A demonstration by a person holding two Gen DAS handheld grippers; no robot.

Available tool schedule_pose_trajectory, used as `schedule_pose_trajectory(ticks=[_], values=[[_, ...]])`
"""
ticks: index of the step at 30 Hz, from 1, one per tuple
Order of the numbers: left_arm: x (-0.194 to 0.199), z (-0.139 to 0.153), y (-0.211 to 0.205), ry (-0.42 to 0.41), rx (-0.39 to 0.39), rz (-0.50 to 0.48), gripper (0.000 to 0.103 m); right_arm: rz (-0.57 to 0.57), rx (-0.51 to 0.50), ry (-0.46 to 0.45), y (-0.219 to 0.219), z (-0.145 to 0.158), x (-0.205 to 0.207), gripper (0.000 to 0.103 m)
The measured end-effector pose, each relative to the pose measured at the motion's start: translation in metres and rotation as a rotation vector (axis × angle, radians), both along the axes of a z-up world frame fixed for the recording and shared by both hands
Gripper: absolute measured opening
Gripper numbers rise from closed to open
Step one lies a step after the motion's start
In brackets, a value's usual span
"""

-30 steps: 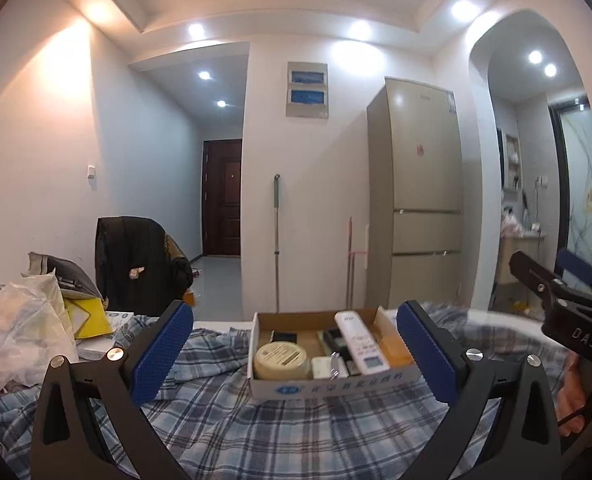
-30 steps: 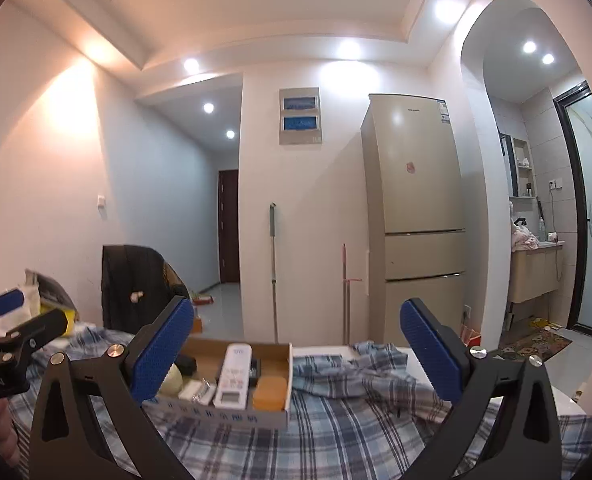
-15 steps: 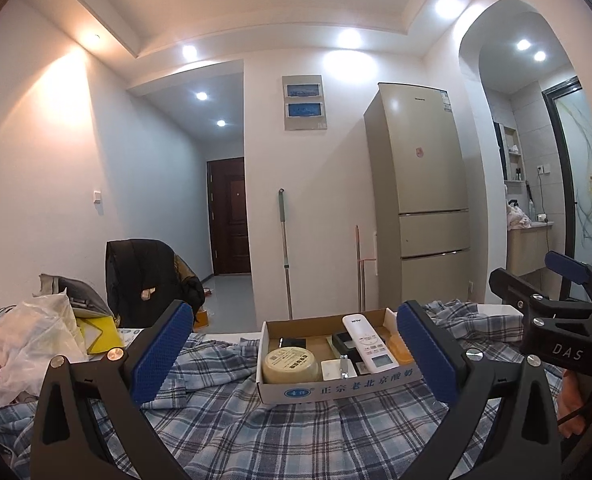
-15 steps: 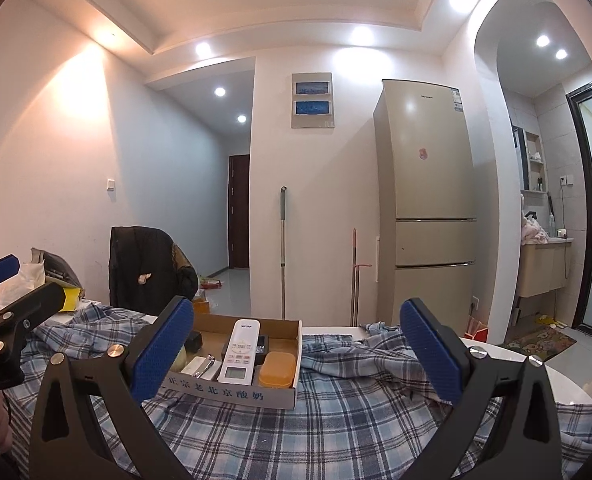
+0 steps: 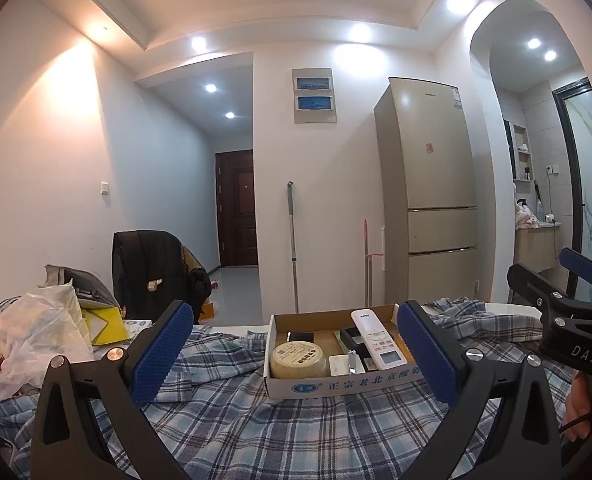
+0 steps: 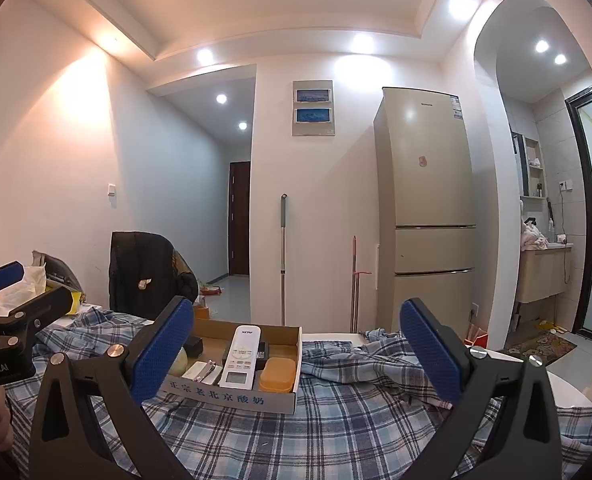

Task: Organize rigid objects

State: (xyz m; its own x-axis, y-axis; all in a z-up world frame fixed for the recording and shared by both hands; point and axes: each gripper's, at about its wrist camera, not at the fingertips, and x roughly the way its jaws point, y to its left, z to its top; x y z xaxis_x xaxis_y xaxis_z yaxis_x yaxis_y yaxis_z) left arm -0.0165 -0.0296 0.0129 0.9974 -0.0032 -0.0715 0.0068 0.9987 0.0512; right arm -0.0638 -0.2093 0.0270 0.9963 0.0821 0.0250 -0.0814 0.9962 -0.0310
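A shallow cardboard box (image 5: 337, 385) (image 6: 232, 395) sits on a blue plaid cloth. In it lie a white remote (image 5: 377, 338) (image 6: 241, 356), a round cream tin (image 5: 298, 359), an orange soap case (image 6: 277, 374), a metal nail clipper (image 5: 352, 361) (image 6: 205, 370) and black items. My left gripper (image 5: 294, 354) is open and empty, held short of the box. My right gripper (image 6: 296, 356) is open and empty, also short of the box, a little to its right. Each gripper shows at the edge of the other's view.
The plaid cloth (image 5: 256, 432) covers a white table (image 6: 551, 384). A white plastic bag (image 5: 24, 344) and yellow packet (image 5: 104, 326) lie at the left. A black jacket on a chair (image 5: 152, 272), a mop (image 5: 292, 240) and a fridge (image 5: 427, 192) stand behind.
Both views have tilted and shifted a little; the box now sits slightly nearer and more to the centre in each. Both grippers stay open and empty.
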Motion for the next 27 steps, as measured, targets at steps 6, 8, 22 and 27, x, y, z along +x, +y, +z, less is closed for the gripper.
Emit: schedule_pose_trajectory(ticks=[6,8,22,27], values=[[0.0022,-0.0003,-0.0001,0.007,0.004,0.004,0.103,-0.003,0.000,0.000,-0.0003,0.0001,-0.0003,0.103],[0.0024,-0.0003,-0.0002,0.008,0.005,0.005,0.103,-0.003,-0.001,0.002,-0.0003,0.0002,-0.0003,0.103],[0.0023,-0.0001,-0.0007,0.004,0.008,0.006,0.103,-0.005,-0.005,0.012,-0.0009,0.0002,-0.0001,0.103],[0.0025,-0.0006,-0.0008,0.005,0.008,0.006,0.103,-0.003,-0.006,0.008,-0.0006,0.0009,-0.0009,0.103]])
